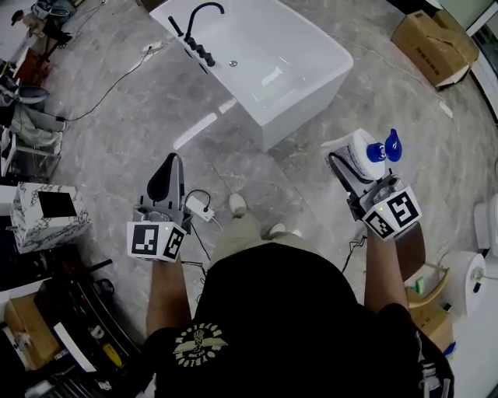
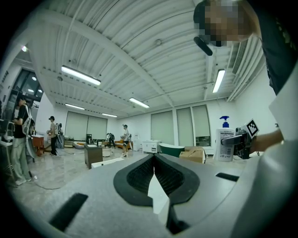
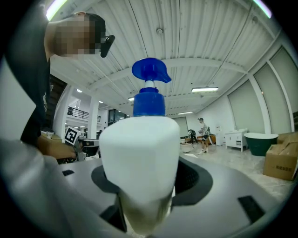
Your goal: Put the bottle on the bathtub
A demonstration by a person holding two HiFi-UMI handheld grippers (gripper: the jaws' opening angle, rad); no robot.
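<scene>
The white bottle (image 1: 359,148) with a blue pump (image 1: 385,148) is held off the floor at the right, my right gripper (image 1: 350,161) shut on its body. In the right gripper view the bottle (image 3: 139,158) fills the space between the jaws, its pump (image 3: 150,76) pointing up. The white bathtub (image 1: 311,82) stands on the floor ahead, up and left of the bottle. My left gripper (image 1: 173,159) hangs at the left, jaws shut on nothing (image 2: 153,160). From the left gripper view the bottle (image 2: 224,142) shows off to the right.
A black faucet (image 1: 198,23) rises at the tub's far left rim. A cardboard box (image 1: 432,43) lies at the far right. A white power strip (image 1: 198,208) and cables lie on the floor near my feet. A marbled box (image 1: 47,214) and clutter line the left.
</scene>
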